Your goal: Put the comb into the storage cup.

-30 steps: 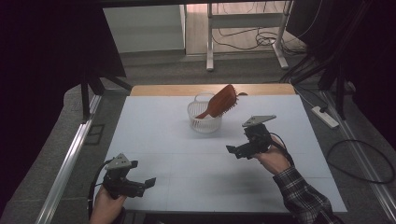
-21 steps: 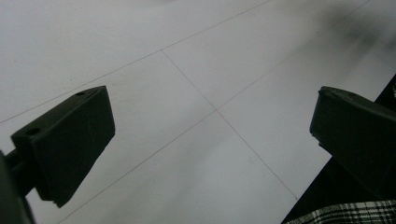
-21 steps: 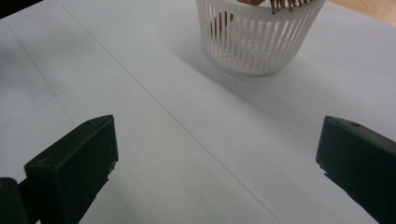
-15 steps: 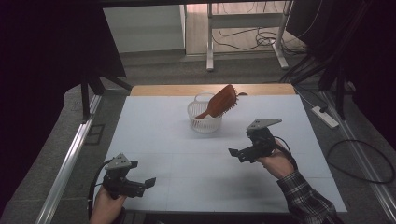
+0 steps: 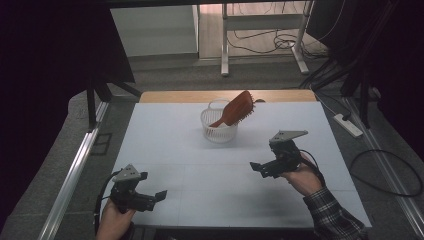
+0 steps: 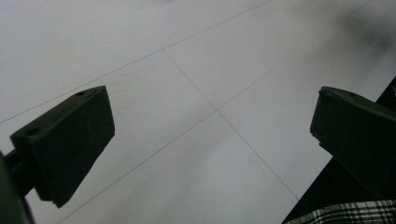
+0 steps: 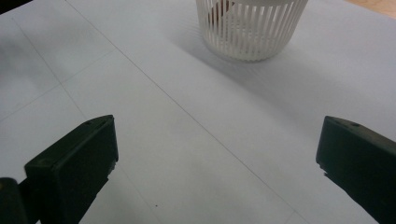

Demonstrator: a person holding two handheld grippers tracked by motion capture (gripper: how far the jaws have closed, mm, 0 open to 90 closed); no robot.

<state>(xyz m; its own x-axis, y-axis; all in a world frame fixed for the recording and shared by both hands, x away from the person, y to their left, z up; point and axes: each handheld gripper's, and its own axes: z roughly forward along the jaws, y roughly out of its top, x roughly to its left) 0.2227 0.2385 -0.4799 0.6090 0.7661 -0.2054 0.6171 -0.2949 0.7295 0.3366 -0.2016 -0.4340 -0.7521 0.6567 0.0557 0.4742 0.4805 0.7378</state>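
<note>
Both pairs of jaws stand apart, empty. Ahead of the right gripper [image 5: 263, 168], the hairbrush [image 5: 236, 108] looks light and rigid, leaning in the basket [image 7: 251, 29]; grip its upper end.

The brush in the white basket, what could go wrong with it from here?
1. The brush leans with its head far over the rim of the light slotted basket; a knock could tip both over.
2. The right gripper, jaws open, is nearest; pulling the brush sideways might drag the basket across the smooth table.
3. The left gripper, jaws open, is far away at the near edge, so it probably cannot steady the basket quickly.
</note>
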